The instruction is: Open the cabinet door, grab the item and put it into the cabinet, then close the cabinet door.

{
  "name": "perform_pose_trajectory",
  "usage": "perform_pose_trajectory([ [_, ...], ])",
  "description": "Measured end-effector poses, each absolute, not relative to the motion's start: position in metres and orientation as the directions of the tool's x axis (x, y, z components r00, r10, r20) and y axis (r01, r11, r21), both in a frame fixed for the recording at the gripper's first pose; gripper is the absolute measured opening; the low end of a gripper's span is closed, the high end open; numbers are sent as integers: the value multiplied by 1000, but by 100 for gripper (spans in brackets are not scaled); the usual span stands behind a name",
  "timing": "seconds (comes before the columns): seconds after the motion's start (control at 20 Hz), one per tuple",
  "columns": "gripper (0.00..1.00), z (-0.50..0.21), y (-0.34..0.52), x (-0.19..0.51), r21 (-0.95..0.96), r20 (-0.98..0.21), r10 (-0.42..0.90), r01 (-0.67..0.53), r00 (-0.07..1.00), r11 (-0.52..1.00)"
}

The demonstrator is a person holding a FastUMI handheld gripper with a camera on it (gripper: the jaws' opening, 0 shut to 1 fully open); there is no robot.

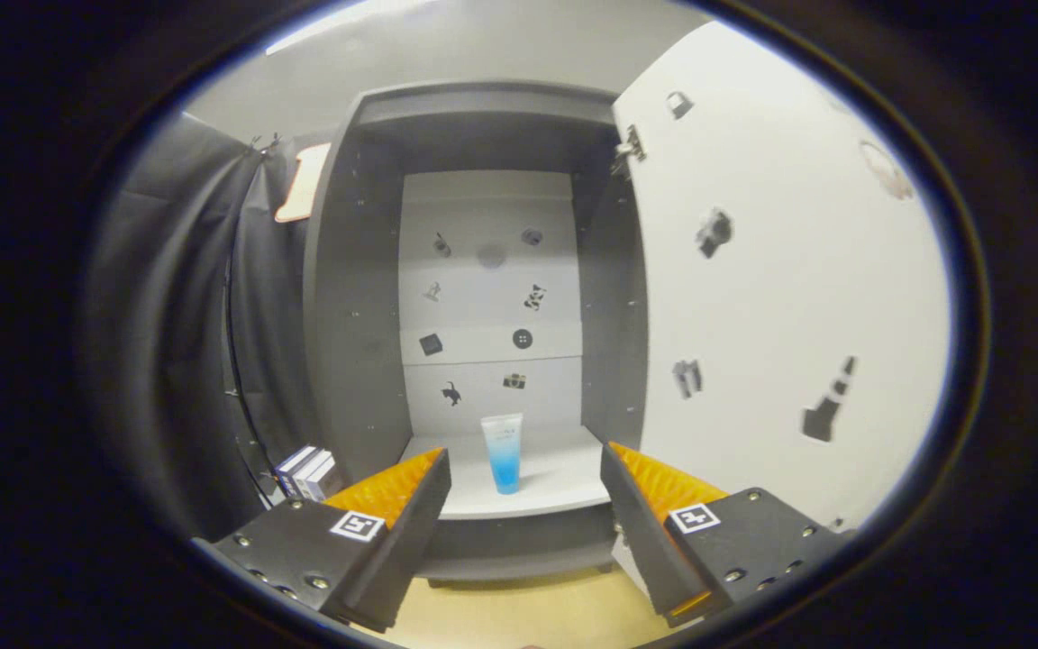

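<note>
The grey cabinet (348, 297) stands open ahead of me, its white door (780, 270) swung out to the right beyond my right finger. A blue and clear tube (504, 452) stands upright on its cap on the cabinet's white bottom shelf (564, 478), beyond my fingers and in line with the gap between them. My gripper (523, 469) is open, with nothing held; the tube is farther in than the fingertips.
The cabinet's white back panel (490, 297) carries small black stickers, as does the door. Some boxes (307, 473) sit low on the left beside the cabinet, against the black cloth wall. A light wooden surface (519, 613) lies below the cabinet.
</note>
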State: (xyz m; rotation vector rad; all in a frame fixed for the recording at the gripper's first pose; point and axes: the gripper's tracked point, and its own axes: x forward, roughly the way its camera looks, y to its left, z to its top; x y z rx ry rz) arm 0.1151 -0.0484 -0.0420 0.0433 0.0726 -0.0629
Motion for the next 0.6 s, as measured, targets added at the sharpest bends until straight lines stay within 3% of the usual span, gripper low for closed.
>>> perform_pose_trajectory([
  [0.6,99,-21,-195,-73,27,-79,-319,321,945,947],
])
